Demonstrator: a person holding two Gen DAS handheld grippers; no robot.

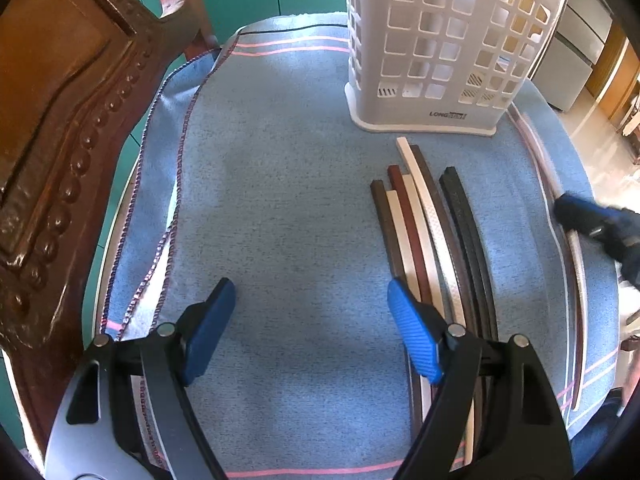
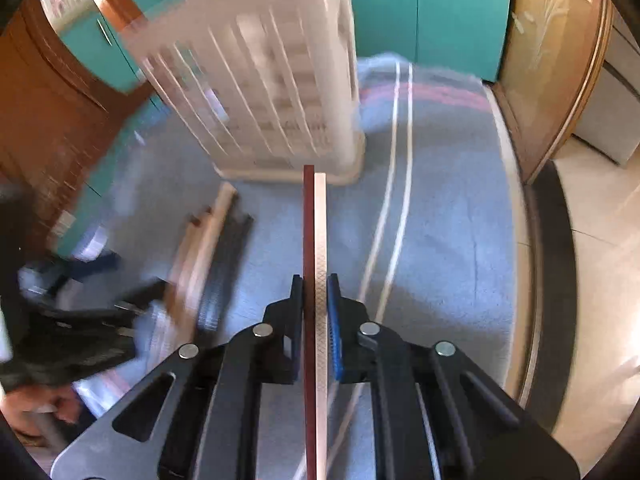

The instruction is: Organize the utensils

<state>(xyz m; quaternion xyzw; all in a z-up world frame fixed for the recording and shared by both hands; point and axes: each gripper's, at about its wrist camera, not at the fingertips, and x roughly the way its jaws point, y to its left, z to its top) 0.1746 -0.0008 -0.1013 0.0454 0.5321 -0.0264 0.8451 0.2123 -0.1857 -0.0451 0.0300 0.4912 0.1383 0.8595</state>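
Note:
A white perforated utensil basket (image 1: 432,40) (image 2: 256,92) stands upright at the far side of the blue cloth (image 1: 280,200). Just in front of it lies a bunch of long flat sticks (image 1: 424,232) (image 2: 208,248), maroon, white and black, side by side. My left gripper (image 1: 310,288) hovers open over bare cloth, its right finger beside the near ends of the sticks and nothing between its pads. My right gripper (image 2: 314,280) is shut on a maroon-and-white stick (image 2: 315,220) that points toward the basket's base. In the left wrist view the right gripper (image 1: 592,224) shows at the right edge.
A carved dark wooden piece of furniture (image 1: 60,140) rises close on the left. Teal cabinet doors (image 2: 424,12) stand behind the table. The round table's edge (image 2: 524,280) curves along the right, with pale floor tiles (image 2: 600,264) beyond. The right wrist view is motion-blurred.

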